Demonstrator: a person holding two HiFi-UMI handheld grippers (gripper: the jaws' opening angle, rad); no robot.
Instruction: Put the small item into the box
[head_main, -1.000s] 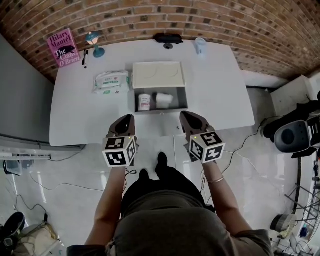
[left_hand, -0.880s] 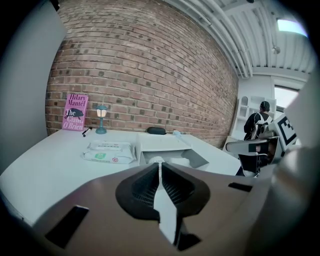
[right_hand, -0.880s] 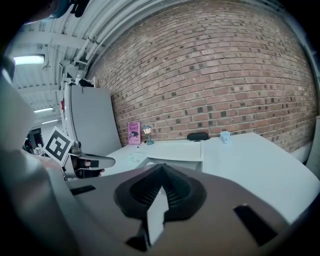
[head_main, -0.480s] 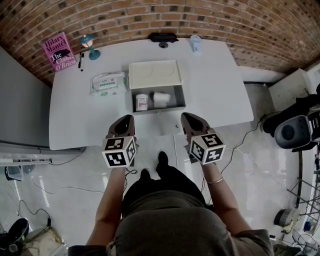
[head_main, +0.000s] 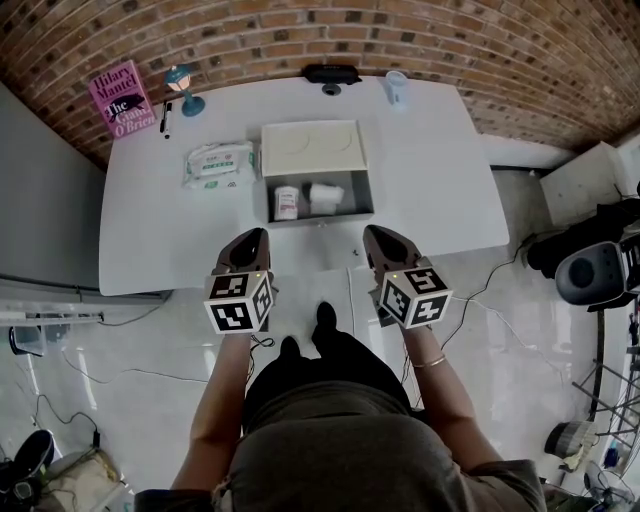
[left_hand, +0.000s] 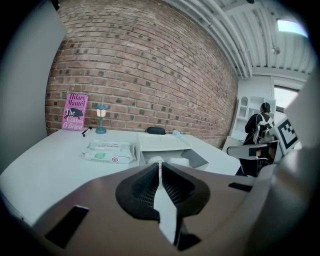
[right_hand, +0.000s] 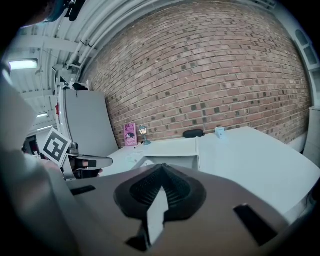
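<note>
No change since a second ago; left gripper (head_main: 254, 237) and right gripper (head_main: 373, 233) hung at table (head_main: 430, 180) edge, jaws shut, empty; bottle (head_main: 287, 203) already in box (head_main: 320, 220); likely done.

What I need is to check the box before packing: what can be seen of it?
The box is pale grey-white and rectangular. It stands open near the middle of the white table, its lid folded back flat toward the brick wall, two round shapes pressed into it. Inside are a small bottle with a red label and a white item beside it. A pack of wipes lies close at its left in the head view.
</note>
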